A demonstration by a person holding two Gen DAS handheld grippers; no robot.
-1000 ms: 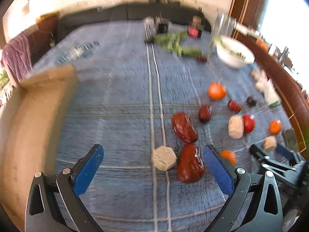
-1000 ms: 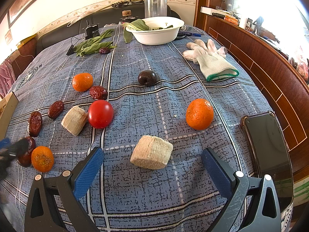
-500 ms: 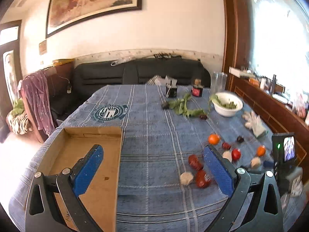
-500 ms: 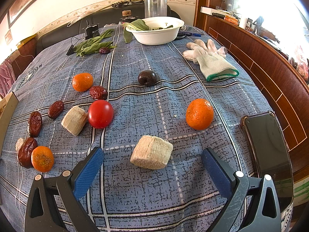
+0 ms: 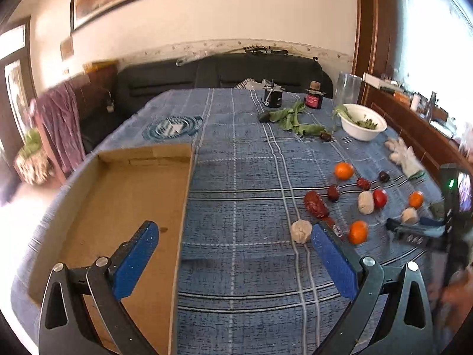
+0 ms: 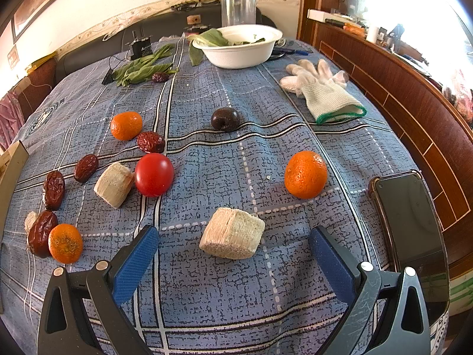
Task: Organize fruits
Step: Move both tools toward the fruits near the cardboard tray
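Fruits lie scattered on a blue checked tablecloth. In the right wrist view I see three oranges point(image 6: 306, 174), a red tomato point(image 6: 154, 174), several red dates point(image 6: 54, 189), a dark plum point(image 6: 225, 119) and pale cut blocks point(image 6: 232, 233). My right gripper point(image 6: 233, 254) is open and empty, low over the cloth just before the nearest pale block. My left gripper point(image 5: 235, 251) is open and empty, raised above the table between an empty cardboard tray point(image 5: 124, 201) on the left and the fruits point(image 5: 317, 205) on the right.
A white bowl of greens point(image 6: 241, 48), loose green leaves point(image 6: 142, 68), a clear glass point(image 6: 239, 7) and small bottles stand at the far end. White gloves point(image 6: 320, 91) and a black phone point(image 6: 412, 219) lie at the right edge. A dark sofa is behind.
My left gripper has pulled back and risen from close over the dates, then tilted down a little, so the tray and whole table show. The right gripper has stayed still.
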